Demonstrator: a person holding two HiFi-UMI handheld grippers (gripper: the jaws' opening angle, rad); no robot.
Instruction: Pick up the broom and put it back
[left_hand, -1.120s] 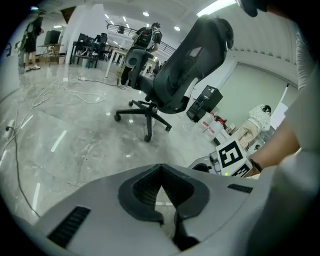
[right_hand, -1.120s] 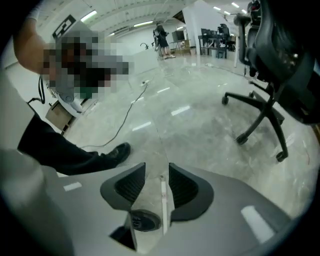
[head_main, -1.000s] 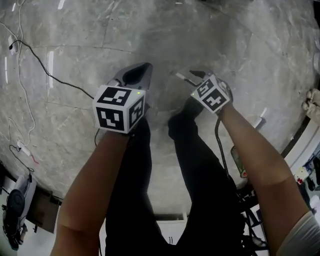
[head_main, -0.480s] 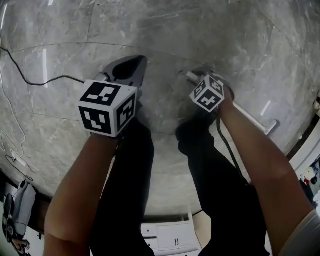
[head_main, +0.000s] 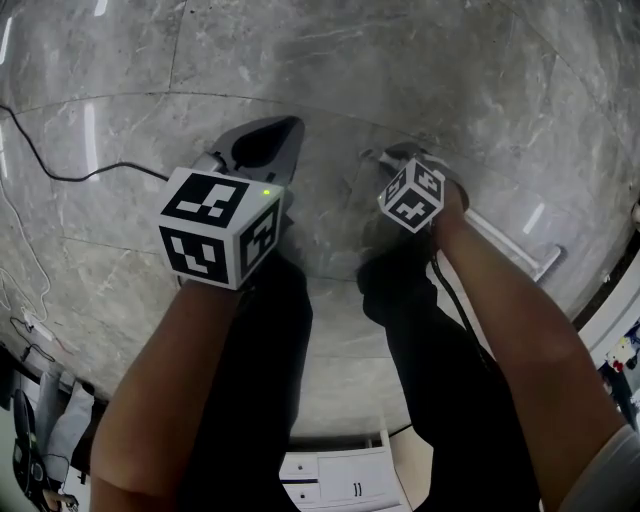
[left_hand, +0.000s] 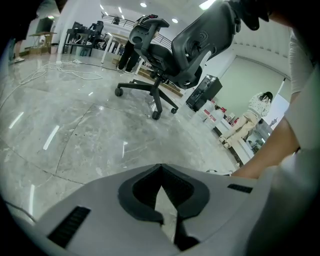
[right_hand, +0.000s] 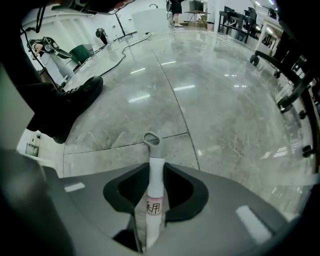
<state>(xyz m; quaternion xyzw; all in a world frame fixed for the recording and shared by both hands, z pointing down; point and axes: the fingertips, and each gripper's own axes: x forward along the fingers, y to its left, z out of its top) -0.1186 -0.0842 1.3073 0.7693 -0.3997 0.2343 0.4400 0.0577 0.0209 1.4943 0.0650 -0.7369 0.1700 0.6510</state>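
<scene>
Grip step: with the broom handle (right_hand: 155, 182) lying on the marble floor (right_hand: 210, 100) between my right gripper (right_hand: 152, 167)'s closing jaws, just short of its hanging loop (right_hand: 150, 138), I should centre it before clamping, keeping the left gripper (left_hand: 160, 172), pinched together on nothing, clear.

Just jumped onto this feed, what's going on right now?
A person stands over the marble floor with a gripper in each hand, both pointed down. The right gripper has the white broom handle, which lies on the floor, between its jaws. They are closing around it, though a firm clamp is not yet clear. The left gripper is shut and empty, hovering beside it. The broom has not been lifted yet.
</scene>
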